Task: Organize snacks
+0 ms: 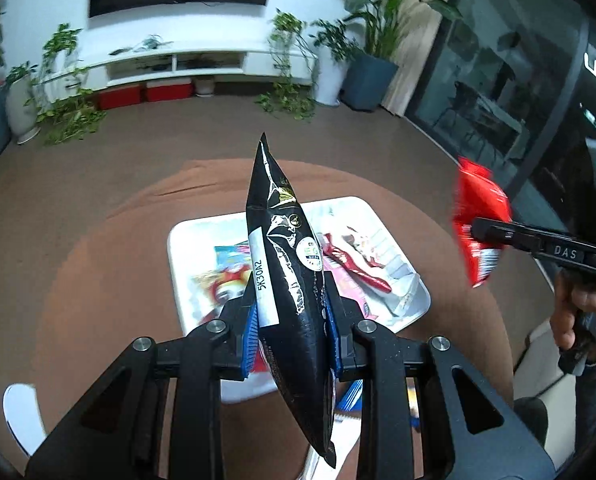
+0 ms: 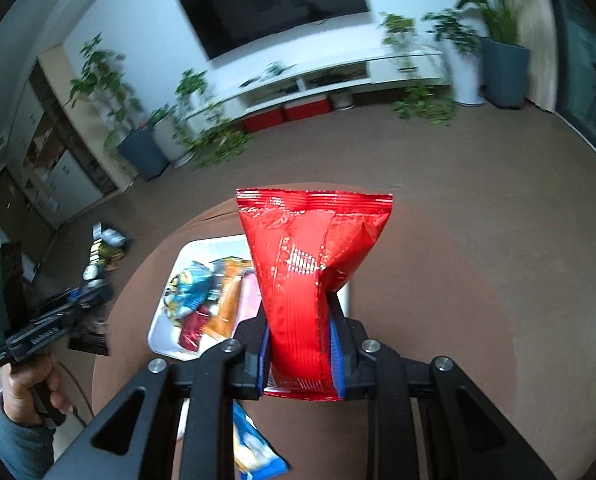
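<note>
My left gripper (image 1: pixel 292 320) is shut on a black snack bag (image 1: pixel 286 248) and holds it upright above a white tray (image 1: pixel 180 240) on a round brown table (image 1: pixel 98 264). My right gripper (image 2: pixel 302 344) is shut on a red snack bag (image 2: pixel 310 264), held above the table to the right of the tray (image 2: pixel 160 330). The red bag (image 1: pixel 478 216) and the right gripper also show at the right of the left wrist view. The tray holds several snack packets, among them a dark red one (image 1: pixel 354 260) and a blue-and-yellow one (image 2: pixel 190 284).
A blue packet (image 2: pixel 254 448) lies on the table near the front edge. Beyond the table are brown carpet, a white TV bench (image 1: pixel 178 60), potted plants (image 1: pixel 370 68) and glass doors at the right. Clutter lies on the floor at the left (image 2: pixel 106 248).
</note>
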A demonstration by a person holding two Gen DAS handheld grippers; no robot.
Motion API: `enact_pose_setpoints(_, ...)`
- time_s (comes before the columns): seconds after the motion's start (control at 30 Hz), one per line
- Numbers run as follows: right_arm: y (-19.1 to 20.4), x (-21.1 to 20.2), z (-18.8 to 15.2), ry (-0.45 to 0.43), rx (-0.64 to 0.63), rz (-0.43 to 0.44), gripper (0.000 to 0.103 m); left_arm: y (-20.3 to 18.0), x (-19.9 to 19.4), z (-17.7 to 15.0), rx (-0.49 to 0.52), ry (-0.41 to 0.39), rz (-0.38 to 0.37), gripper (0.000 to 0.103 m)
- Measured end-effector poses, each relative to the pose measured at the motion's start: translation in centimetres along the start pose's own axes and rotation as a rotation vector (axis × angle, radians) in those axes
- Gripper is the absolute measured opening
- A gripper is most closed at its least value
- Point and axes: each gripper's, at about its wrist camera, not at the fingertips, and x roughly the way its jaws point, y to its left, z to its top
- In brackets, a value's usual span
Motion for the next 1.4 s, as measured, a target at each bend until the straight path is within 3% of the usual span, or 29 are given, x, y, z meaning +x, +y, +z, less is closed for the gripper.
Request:
enact_pose_setpoints(0.27, 2.4, 7.4, 1.3, 0.125, -0.048, 0.004, 0.026, -2.4, 7.5, 0.9, 0.045, 0.086, 0.009, 0.025)
enact_pose_setpoints(0.6, 2.7, 12.3, 1.1, 0.213, -0.080, -0.042, 0.026, -3.6, 14.0, -0.7, 0.055, 0.159, 0.023, 0.026)
enact_pose_setpoints(0.93, 3.5, 13.6, 0.7, 0.227, -0.112, -0.065, 0.027, -3.5, 15.4, -1.8, 0.059, 0.164, 0.044, 0.029)
enact_pose_setpoints(1.17, 3.7, 13.7, 0.5, 0.226, -0.115, -0.077, 0.030, -3.9, 15.3, -2.2, 0.059, 0.163, 0.049, 0.047)
enact_pose_setpoints(1.4, 3.9, 13.6, 0.2, 0.225, -0.117, -0.085, 0.039, -3.6, 14.7, -2.1, 0.053, 0.151, 0.044, 0.056)
